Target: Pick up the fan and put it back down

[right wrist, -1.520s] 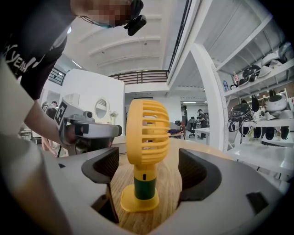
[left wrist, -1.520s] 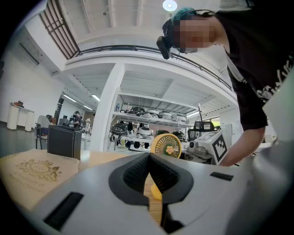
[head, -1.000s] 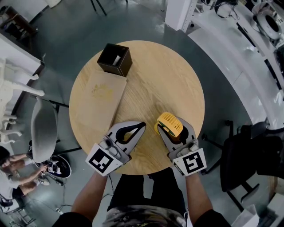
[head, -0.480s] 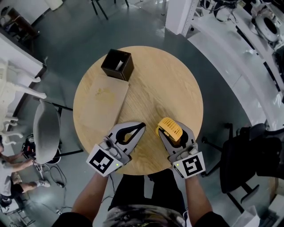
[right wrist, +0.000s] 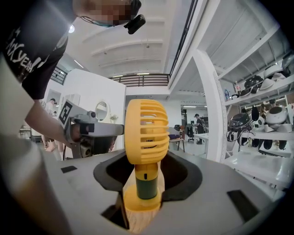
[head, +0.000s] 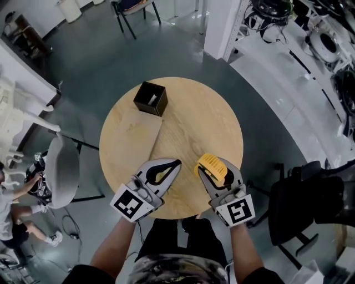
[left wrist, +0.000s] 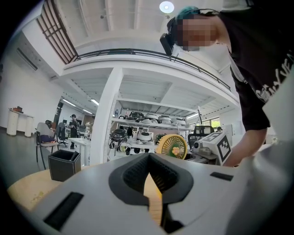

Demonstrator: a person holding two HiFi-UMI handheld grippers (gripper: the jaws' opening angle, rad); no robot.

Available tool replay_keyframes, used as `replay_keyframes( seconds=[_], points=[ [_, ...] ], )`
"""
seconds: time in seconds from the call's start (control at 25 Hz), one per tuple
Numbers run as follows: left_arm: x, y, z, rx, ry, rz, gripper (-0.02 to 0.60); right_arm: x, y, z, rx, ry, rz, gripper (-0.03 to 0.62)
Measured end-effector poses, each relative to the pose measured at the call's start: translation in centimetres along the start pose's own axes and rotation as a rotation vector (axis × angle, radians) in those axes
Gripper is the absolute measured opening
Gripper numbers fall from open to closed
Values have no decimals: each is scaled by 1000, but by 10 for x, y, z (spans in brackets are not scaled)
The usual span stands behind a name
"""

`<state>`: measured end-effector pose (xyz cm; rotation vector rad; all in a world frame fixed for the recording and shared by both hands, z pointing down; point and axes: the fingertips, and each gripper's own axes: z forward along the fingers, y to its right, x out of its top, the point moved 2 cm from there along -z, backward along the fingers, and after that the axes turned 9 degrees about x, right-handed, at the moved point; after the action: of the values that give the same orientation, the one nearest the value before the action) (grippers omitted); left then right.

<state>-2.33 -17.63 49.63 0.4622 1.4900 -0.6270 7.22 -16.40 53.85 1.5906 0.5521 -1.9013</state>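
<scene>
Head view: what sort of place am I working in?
Probably a robotics lab or workshop: white shelving holding helmet-like devices, a black office chair, and a round wooden table.

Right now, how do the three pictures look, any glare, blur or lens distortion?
Head view: dim, the round table sharp. Left gripper view: fisheye, black corners, the pillar leaning, a ceiling lamp glaring. Right gripper view: same fisheye, the fan crisp, the shelves slanting.
</scene>
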Motion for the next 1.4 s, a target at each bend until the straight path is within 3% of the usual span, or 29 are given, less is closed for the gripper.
replay_keyframes(
  seconds=[0.52,0.92,1.4],
  points=[
    [84,17,0,-19,15,40,12,92,-10,-22,10,15,-41,179],
    [144,34,-12,-10,9,29,12,163,-23,-46,22,17,-63,179],
    [164,44,-19,-32,18,47,12,196,-38,-58,22,53,-77,179]
  ],
)
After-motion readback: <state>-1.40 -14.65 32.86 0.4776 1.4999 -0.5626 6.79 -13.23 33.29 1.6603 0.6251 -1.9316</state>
